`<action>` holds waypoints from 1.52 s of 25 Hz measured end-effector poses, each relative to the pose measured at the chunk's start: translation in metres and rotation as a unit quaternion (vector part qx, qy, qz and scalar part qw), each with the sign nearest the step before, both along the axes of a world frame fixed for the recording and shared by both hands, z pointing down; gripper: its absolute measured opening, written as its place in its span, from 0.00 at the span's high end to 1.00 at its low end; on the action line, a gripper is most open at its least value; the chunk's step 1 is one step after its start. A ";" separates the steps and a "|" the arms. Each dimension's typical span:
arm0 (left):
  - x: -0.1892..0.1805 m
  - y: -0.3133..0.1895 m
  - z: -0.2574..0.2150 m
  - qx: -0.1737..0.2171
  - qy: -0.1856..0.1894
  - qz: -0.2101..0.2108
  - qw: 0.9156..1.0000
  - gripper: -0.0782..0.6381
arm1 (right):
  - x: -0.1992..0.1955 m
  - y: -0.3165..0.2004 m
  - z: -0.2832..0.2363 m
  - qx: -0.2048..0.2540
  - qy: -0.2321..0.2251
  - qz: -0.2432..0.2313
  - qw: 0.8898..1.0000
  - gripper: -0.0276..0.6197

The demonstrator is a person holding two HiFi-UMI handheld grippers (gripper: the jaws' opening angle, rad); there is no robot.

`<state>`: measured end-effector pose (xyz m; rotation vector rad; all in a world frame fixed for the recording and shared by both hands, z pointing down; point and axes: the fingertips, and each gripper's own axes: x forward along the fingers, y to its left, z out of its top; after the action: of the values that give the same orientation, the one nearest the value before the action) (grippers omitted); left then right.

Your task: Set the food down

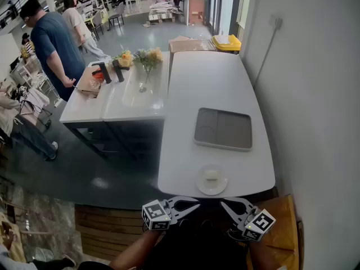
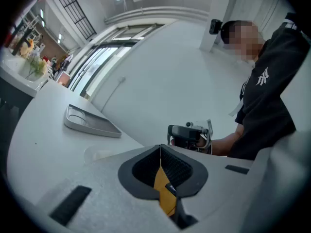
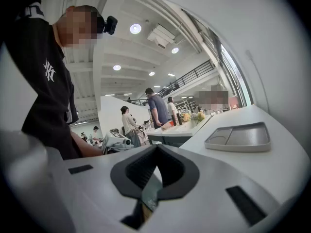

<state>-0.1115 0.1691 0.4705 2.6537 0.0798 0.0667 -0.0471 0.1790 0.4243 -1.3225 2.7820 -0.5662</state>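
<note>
Left gripper [image 1: 193, 205] and right gripper [image 1: 225, 205] side by side, low, just off near edge of white table [image 1: 208, 83]. Both jaws closed tight, nothing between them. Food [image 1: 211, 175], small pale block, sits on round plate [image 1: 212, 189] at near table edge, just beyond gripper tips. Grey tray [image 1: 223, 129] farther back, apart from plate. People [image 1: 53, 44] stand by counter [image 1: 129, 103] at far left.

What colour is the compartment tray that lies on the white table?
The tray is grey; the head view shows it best.
</note>
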 end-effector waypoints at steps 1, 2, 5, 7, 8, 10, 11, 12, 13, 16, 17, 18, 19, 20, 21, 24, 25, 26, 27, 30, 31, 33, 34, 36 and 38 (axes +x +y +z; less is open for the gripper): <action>-0.003 -0.002 0.001 0.004 -0.001 0.001 1.000 0.88 | -0.005 -0.004 0.001 0.001 0.002 -0.001 1.000 0.95; -0.007 -0.003 0.002 0.007 -0.002 0.000 1.000 0.88 | -0.009 -0.008 0.003 0.001 0.004 -0.001 1.000 0.95; -0.018 -0.009 0.009 0.005 -0.004 -0.004 1.000 0.88 | -0.018 -0.017 0.004 0.009 0.007 0.001 1.000 0.95; -0.025 -0.011 0.014 0.001 -0.007 -0.009 1.000 0.88 | -0.019 -0.019 0.004 0.011 0.010 0.002 1.000 0.95; -0.027 -0.012 0.015 -0.001 -0.008 -0.013 1.000 0.88 | -0.019 -0.020 0.005 0.009 0.012 0.000 1.000 0.95; -0.029 -0.015 0.016 -0.008 -0.009 -0.024 1.000 0.88 | -0.015 -0.020 0.008 0.002 0.014 -0.005 1.000 0.95; -0.029 -0.017 0.015 -0.011 -0.009 -0.031 0.999 0.88 | -0.011 -0.022 0.009 -0.002 0.008 -0.007 1.000 0.95; -0.027 -0.020 0.015 -0.013 -0.011 -0.039 0.999 0.88 | -0.006 -0.026 0.009 -0.008 -0.001 -0.008 1.000 0.95; -0.024 -0.024 0.015 -0.015 -0.016 -0.048 0.999 0.88 | 0.000 -0.030 0.010 -0.016 -0.009 -0.009 1.000 0.95; -0.013 -0.041 0.025 -0.019 -0.043 -0.083 0.995 0.88 | 0.024 -0.048 0.023 -0.050 -0.018 -0.021 0.998 0.95; -0.009 -0.047 0.030 -0.020 -0.052 -0.097 0.994 0.88 | 0.032 -0.054 0.028 -0.060 -0.018 -0.027 0.998 0.95; -0.005 -0.053 0.034 -0.021 -0.062 -0.110 0.992 0.87 | 0.041 -0.059 0.033 -0.069 -0.017 -0.034 0.997 0.95; -0.001 -0.059 0.039 -0.023 -0.073 -0.122 0.990 0.84 | 0.049 -0.065 0.039 -0.079 -0.015 -0.043 0.996 0.95; 0.003 -0.064 0.044 -0.024 -0.085 -0.132 0.987 0.79 | 0.057 -0.071 0.045 -0.091 -0.015 -0.053 0.994 0.93; 0.008 -0.068 0.048 -0.026 -0.096 -0.142 0.985 0.75 | 0.065 -0.077 0.051 -0.105 -0.018 -0.066 0.992 0.82; 0.020 -0.079 0.061 -0.033 -0.139 -0.172 0.975 0.72 | 0.086 -0.096 0.067 -0.144 -0.026 -0.100 0.984 0.69; 0.024 -0.082 0.067 -0.038 -0.155 -0.181 0.970 0.71 | 0.093 -0.102 0.073 -0.157 -0.024 -0.109 0.981 0.69; 0.028 -0.083 0.072 -0.047 -0.170 -0.191 0.966 0.67 | 0.099 -0.108 0.080 -0.171 -0.023 -0.119 0.978 0.68; 0.032 -0.085 0.078 -0.058 -0.184 -0.201 0.960 0.62 | 0.105 -0.113 0.086 -0.185 -0.023 -0.129 0.974 0.68; 0.038 -0.094 0.093 -0.086 -0.227 -0.237 0.941 0.61 | 0.114 -0.126 0.107 -0.234 -0.019 -0.168 0.958 0.64; 0.037 -0.096 0.097 -0.097 -0.241 -0.250 0.933 0.61 | 0.115 -0.127 0.114 -0.249 -0.013 -0.182 0.951 0.64; 0.033 -0.099 0.107 -0.121 -0.274 -0.274 0.914 0.61 | 0.114 -0.128 0.127 -0.275 0.002 -0.204 0.939 0.64; 0.031 -0.099 0.112 -0.132 -0.289 -0.283 0.905 0.61 | 0.114 -0.129 0.133 -0.285 0.010 -0.213 0.935 0.64; 0.029 -0.100 0.119 -0.149 -0.307 -0.296 0.892 0.61 | 0.114 -0.131 0.145 -0.299 0.024 -0.223 0.928 0.64; 0.029 -0.102 0.122 -0.165 -0.311 -0.307 0.884 0.61 | 0.116 -0.135 0.155 -0.314 0.033 -0.228 0.921 0.64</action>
<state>-0.0822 0.0671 0.5920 2.0829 -0.8724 0.6221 0.0684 0.0444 0.5798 -0.7000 3.0996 -1.5649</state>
